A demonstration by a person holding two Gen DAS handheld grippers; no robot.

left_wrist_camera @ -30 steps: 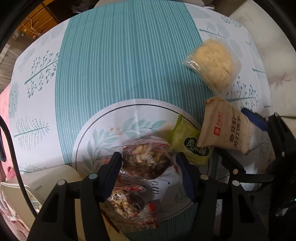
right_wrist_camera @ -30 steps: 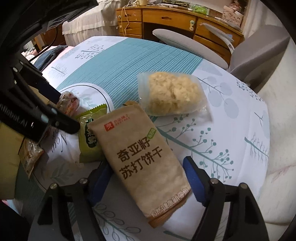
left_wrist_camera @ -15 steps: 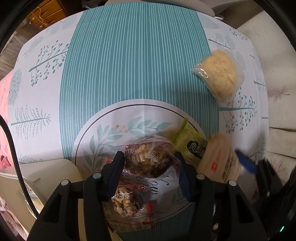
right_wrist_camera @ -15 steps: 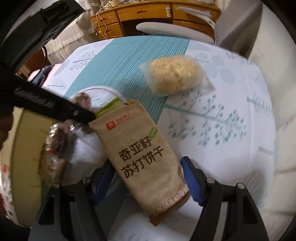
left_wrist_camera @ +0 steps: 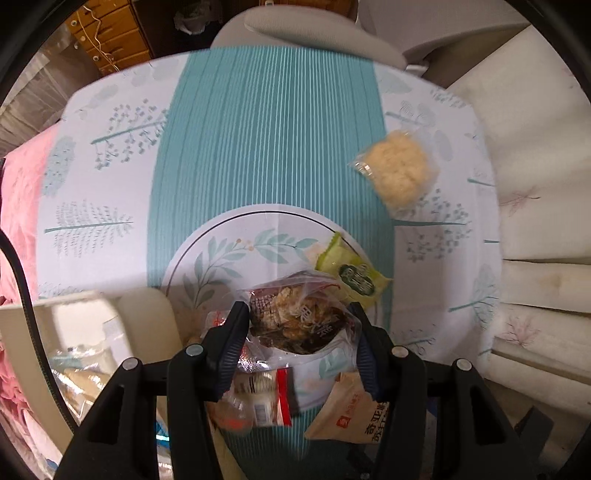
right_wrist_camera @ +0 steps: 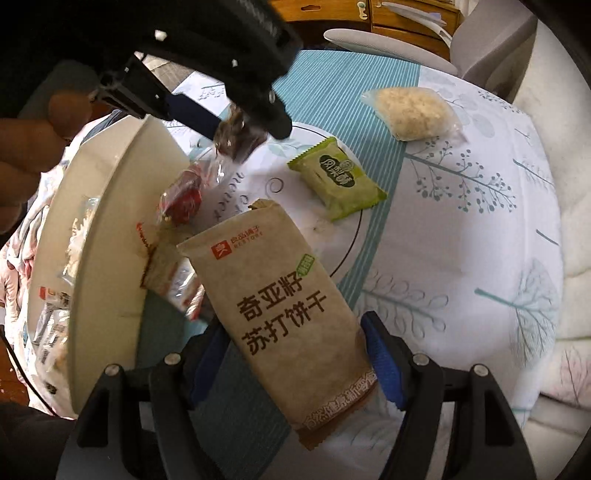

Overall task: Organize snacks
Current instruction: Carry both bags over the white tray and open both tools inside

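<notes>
My left gripper is shut on a clear packet of dark nuts, held up off the tablecloth; in the right wrist view that packet hangs from the left gripper. My right gripper is shut on a brown cracker packet, which also shows low in the left wrist view as the brown packet. A red-and-clear packet lies by the white tray. A green packet and a pale crumbly packet lie on the cloth.
The white tray at the left table edge holds several wrapped snacks. A grey chair and a wooden dresser stand beyond the table. White bedding lies to the right, and a person's fingers hold the left gripper.
The left gripper closed a little and rose with the nut packet. The right gripper carried the brown packet left, toward the tray and under the left gripper.
</notes>
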